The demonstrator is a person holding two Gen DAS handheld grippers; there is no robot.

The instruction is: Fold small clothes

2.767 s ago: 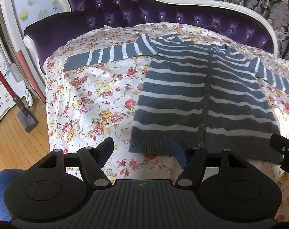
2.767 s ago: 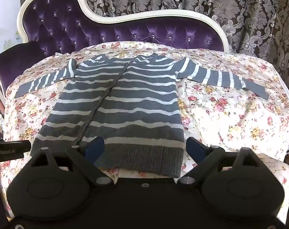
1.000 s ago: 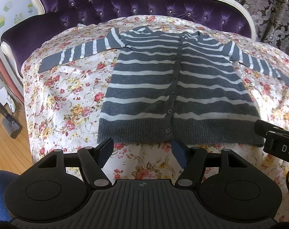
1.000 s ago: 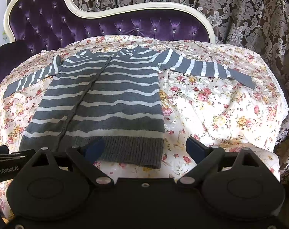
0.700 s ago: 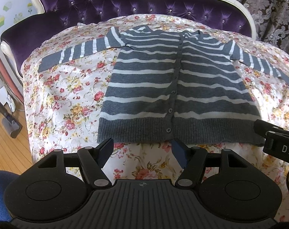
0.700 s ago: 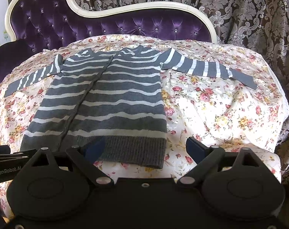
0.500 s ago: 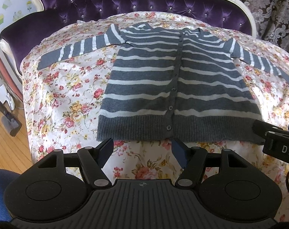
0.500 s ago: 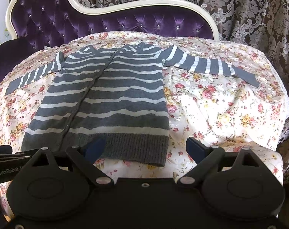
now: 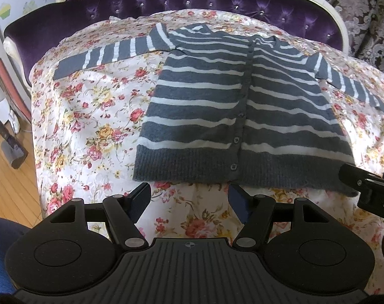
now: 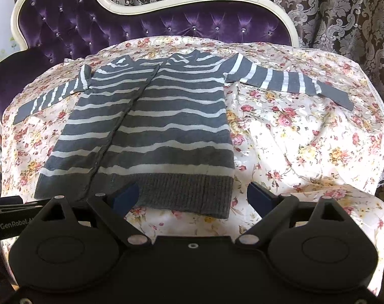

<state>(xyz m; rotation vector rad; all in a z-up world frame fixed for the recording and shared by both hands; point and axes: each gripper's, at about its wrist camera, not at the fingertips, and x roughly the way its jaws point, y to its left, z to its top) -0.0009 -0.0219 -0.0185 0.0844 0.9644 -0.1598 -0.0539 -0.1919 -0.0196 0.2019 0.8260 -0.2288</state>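
Note:
A small grey cardigan with white stripes (image 9: 232,106) lies flat and buttoned on a floral sheet, both sleeves spread out sideways; it also shows in the right wrist view (image 10: 151,131). My left gripper (image 9: 189,202) is open and empty, just in front of the hem's left half. My right gripper (image 10: 192,197) is open and empty, at the hem's right corner, its left finger over the ribbed band. The right gripper's body shows at the right edge of the left wrist view (image 9: 369,192).
The floral sheet (image 9: 90,116) covers a purple tufted sofa (image 10: 141,25) with a white frame. Patterned curtains (image 10: 343,12) hang behind. A wooden floor (image 9: 9,177) and a red vacuum (image 9: 7,136) lie to the left.
Both grippers have moved slightly closer to the cardigan's hem. The cardigan has not moved, and both grippers stay open.

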